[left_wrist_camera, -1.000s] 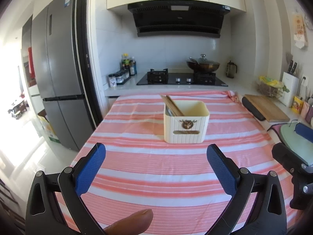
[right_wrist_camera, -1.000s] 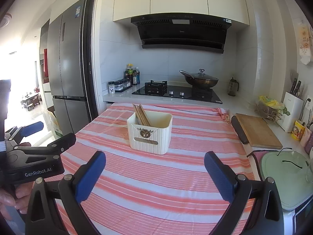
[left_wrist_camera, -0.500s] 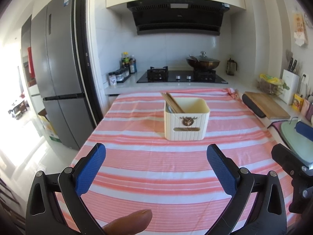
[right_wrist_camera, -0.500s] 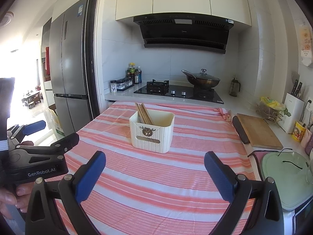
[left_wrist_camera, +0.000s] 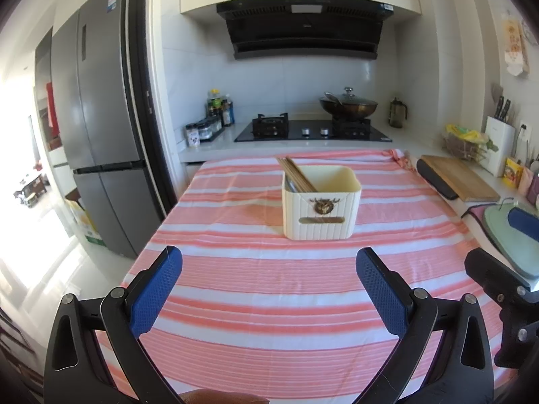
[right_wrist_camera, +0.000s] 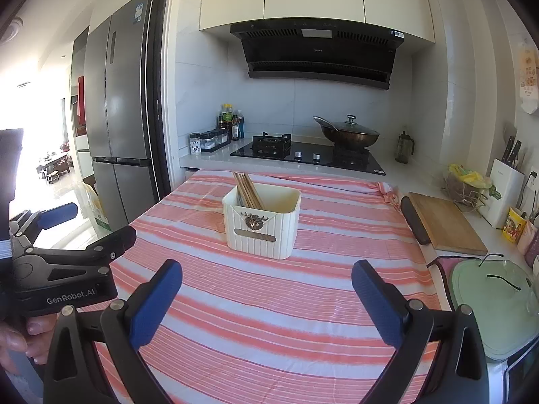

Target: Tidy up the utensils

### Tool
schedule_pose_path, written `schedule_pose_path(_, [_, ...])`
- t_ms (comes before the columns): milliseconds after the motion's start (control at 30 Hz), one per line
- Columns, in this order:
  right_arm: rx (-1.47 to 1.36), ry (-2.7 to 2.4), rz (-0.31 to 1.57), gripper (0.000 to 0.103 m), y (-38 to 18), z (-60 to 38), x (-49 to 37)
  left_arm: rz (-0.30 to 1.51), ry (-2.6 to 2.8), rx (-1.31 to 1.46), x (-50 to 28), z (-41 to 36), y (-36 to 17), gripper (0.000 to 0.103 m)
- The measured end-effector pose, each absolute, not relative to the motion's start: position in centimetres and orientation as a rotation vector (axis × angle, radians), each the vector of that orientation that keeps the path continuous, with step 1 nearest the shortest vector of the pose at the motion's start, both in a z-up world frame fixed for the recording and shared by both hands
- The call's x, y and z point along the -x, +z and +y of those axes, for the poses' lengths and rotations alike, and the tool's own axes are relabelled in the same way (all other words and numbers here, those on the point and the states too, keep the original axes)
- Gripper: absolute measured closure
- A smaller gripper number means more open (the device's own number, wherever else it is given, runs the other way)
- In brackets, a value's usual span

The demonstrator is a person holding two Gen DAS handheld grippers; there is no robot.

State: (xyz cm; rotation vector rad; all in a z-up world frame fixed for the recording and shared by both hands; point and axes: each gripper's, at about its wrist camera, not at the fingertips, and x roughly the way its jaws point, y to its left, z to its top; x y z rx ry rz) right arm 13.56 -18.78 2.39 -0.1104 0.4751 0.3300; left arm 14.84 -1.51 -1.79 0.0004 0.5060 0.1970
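On the striped tabletop [left_wrist_camera: 256, 289], toward its far side, a cream utensil holder [left_wrist_camera: 321, 202] contains chopsticks [left_wrist_camera: 296, 176] leaning left. Nearer, the left gripper [left_wrist_camera: 269, 289] and right gripper [right_wrist_camera: 266, 299] hover, fingers spread wide, empty.

"GenRobot.AI" on left hand-held gripper [right_wrist_camera: 60, 232]

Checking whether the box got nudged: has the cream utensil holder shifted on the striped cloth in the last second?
No. The cream utensil holder sits on the same stripes of the striped cloth; only the cameras drifted slightly.
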Motion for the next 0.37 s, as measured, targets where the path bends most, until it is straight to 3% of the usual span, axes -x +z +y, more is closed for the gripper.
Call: schedule_pose_path(367, [0.101, 0.329, 0.496, 0.001, 1.44, -19.26, -14.12, 0.512, 0.180, -0.016, -14.97, -1.98, -2.22, 0.000])
